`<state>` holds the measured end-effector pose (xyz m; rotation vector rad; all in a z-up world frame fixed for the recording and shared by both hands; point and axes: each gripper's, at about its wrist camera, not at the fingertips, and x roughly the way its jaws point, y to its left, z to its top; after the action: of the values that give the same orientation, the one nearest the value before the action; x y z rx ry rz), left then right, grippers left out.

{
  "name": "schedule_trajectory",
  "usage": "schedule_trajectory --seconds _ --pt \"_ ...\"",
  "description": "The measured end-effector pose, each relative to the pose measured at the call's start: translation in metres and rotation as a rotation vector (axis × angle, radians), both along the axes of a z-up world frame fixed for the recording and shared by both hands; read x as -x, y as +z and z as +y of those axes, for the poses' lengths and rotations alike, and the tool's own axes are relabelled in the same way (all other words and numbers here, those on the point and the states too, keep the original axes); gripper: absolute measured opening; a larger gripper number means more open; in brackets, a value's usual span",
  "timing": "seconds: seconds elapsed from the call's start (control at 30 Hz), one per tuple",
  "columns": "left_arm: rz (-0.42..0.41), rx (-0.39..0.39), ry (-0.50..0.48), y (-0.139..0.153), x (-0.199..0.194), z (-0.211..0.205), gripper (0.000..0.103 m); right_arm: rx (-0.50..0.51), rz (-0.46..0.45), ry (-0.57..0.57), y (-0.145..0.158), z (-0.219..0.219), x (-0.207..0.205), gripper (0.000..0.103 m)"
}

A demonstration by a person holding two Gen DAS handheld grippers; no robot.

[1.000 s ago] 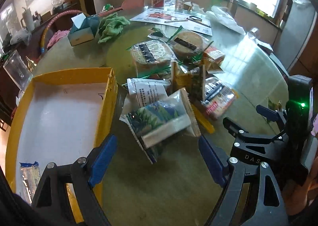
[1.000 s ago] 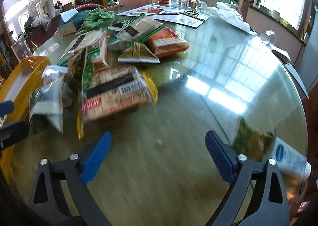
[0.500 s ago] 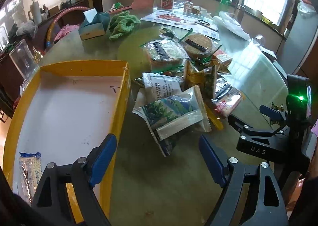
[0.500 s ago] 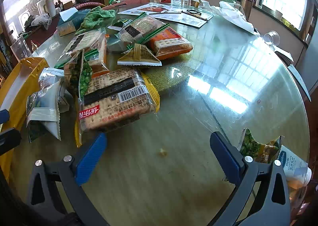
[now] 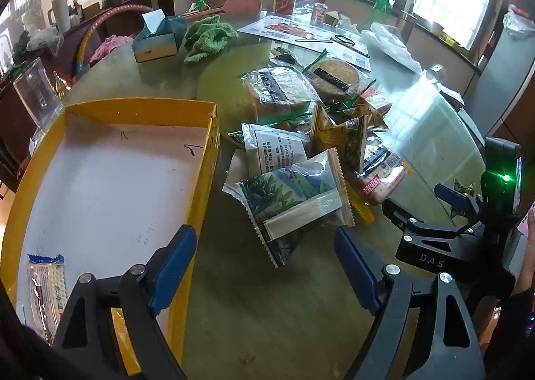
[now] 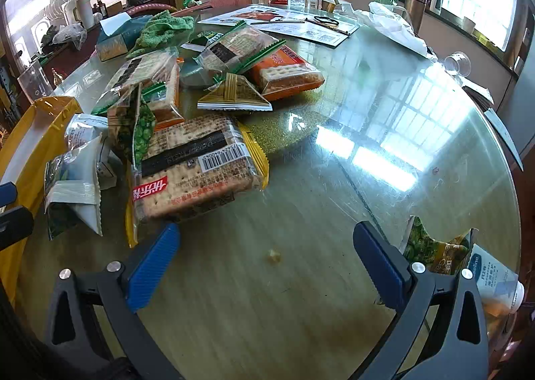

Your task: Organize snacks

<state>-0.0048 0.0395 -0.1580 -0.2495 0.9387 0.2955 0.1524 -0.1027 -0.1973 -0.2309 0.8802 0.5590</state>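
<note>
One cracker pack [image 5: 45,289] lies in the yellow box [image 5: 200,159]; the other snacks [image 5: 301,146] sit heaped on the glass table [image 6: 384,132] beside it. Over the last second we have drawn both grippers back from the heap, so more of the box shows. Our left gripper [image 5: 264,266] and right gripper [image 6: 267,263] gape wide, holding nothing. We judge the next pick is being chosen, likely the green leaf-print packet [image 5: 294,199] nearest the left one.

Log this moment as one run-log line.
left gripper: open, empty | right gripper: open, empty | yellow tray: one cracker pack inside | snack pile: on table, untouched
</note>
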Motion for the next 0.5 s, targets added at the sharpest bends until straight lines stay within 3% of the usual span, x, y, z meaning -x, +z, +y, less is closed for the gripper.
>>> schedule_trajectory --seconds 0.5 --pt "0.013 0.003 0.0 -0.0019 0.0001 -0.0015 0.085 0.0 0.0 0.0 -0.0003 0.0001 -0.0003 0.103"
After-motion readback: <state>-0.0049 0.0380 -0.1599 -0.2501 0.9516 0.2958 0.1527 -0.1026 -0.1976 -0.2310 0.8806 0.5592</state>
